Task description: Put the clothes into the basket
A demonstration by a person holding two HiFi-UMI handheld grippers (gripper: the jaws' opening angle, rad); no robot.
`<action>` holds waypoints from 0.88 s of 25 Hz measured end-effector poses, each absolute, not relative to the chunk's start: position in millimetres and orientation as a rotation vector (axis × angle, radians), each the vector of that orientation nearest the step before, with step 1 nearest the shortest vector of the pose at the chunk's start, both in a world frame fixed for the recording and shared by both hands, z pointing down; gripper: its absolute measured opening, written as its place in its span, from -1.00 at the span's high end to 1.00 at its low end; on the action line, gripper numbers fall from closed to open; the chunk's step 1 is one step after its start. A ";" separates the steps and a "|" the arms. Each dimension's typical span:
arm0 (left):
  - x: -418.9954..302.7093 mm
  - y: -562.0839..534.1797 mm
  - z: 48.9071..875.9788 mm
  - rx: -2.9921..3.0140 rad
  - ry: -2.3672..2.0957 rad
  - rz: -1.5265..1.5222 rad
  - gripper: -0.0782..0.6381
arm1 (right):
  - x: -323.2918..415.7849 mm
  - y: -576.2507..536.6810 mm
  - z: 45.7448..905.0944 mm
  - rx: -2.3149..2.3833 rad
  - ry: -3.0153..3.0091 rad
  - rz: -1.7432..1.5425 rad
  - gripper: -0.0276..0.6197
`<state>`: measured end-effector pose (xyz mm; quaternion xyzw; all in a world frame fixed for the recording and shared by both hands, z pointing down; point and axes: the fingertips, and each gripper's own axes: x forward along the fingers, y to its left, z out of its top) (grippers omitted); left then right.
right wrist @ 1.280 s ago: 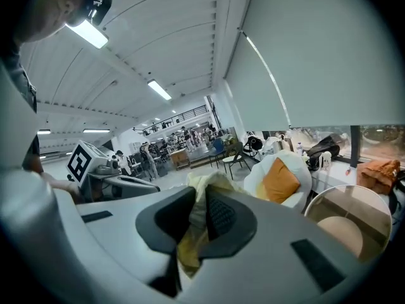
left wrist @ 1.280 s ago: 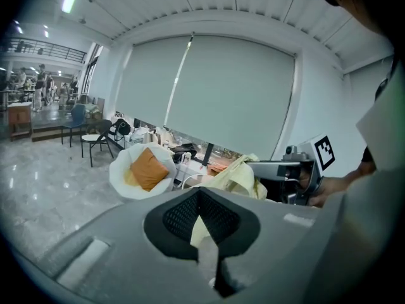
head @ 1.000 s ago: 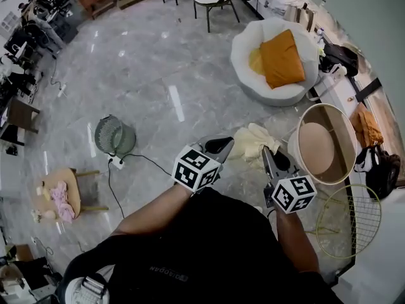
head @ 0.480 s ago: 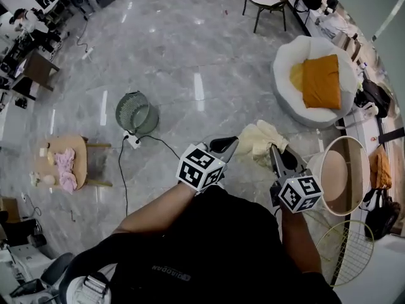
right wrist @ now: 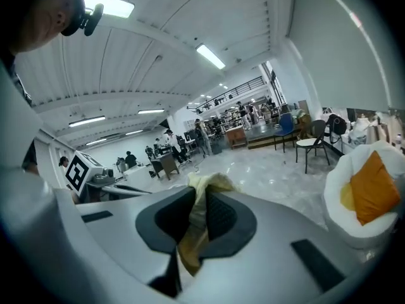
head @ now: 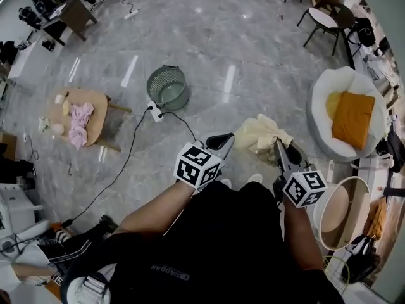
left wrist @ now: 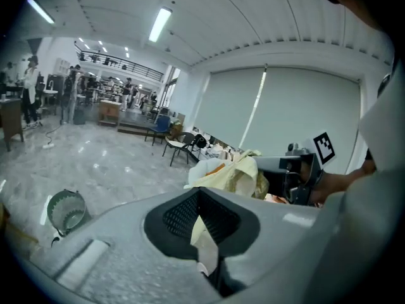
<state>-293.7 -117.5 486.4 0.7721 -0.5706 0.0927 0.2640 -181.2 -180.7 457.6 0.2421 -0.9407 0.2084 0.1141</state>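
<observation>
A pale yellow cloth hangs stretched between my two grippers above the grey floor. My left gripper is shut on one edge of the yellow cloth, and my right gripper is shut on another part of it. A green mesh basket stands on the floor up and to the left of the grippers, well apart from them; the basket also shows low at the left of the left gripper view. Pink clothes lie on a small wooden table at far left.
A power strip with a black cable lies by the basket. A white beanbag with an orange cushion sits at right. A round beige tub stands by my right arm. Chairs stand at top right.
The view has swung left. Both grippers carried the yellow cloth away from the beige tub and beanbag; the green basket and the table with pink clothes now sit closer to the middle.
</observation>
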 end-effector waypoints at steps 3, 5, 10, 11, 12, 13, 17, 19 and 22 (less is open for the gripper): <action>-326.6 -102.9 486.3 2.014 -1.630 0.216 0.78 | -217.7 -178.7 459.8 0.600 -2.770 0.597 0.80; -347.6 -94.8 487.2 1.966 -1.686 0.199 0.78 | -239.1 -179.1 461.4 0.539 -2.774 0.593 0.80; -396.2 -79.6 488.1 1.824 -1.826 0.149 0.78 | -290.5 -180.5 460.9 0.356 -2.786 0.558 0.81; -404.6 -76.8 487.6 1.801 -1.847 0.139 0.78 | -301.2 -180.8 460.5 0.324 -2.788 0.553 0.80; -412.3 -74.4 487.4 1.780 -1.865 0.133 0.78 | -311.9 -181.2 460.3 0.293 -2.789 0.550 0.80; -419.6 -72.7 487.3 1.761 -1.880 0.129 0.78 | -322.5 -181.8 460.0 0.264 -2.789 0.548 0.81; -449.5 -75.3 488.1 1.679 -1.938 0.112 0.78 | -362.4 -188.5 460.3 0.144 -2.784 0.536 0.80; -465.8 -81.2 487.9 1.636 -1.967 0.098 0.78 | -379.9 -194.5 462.6 0.091 -2.777 0.532 0.80; -488.1 -91.7 483.7 1.587 -2.006 0.078 0.78 | -405.7 -206.2 469.5 0.020 -2.754 0.534 0.80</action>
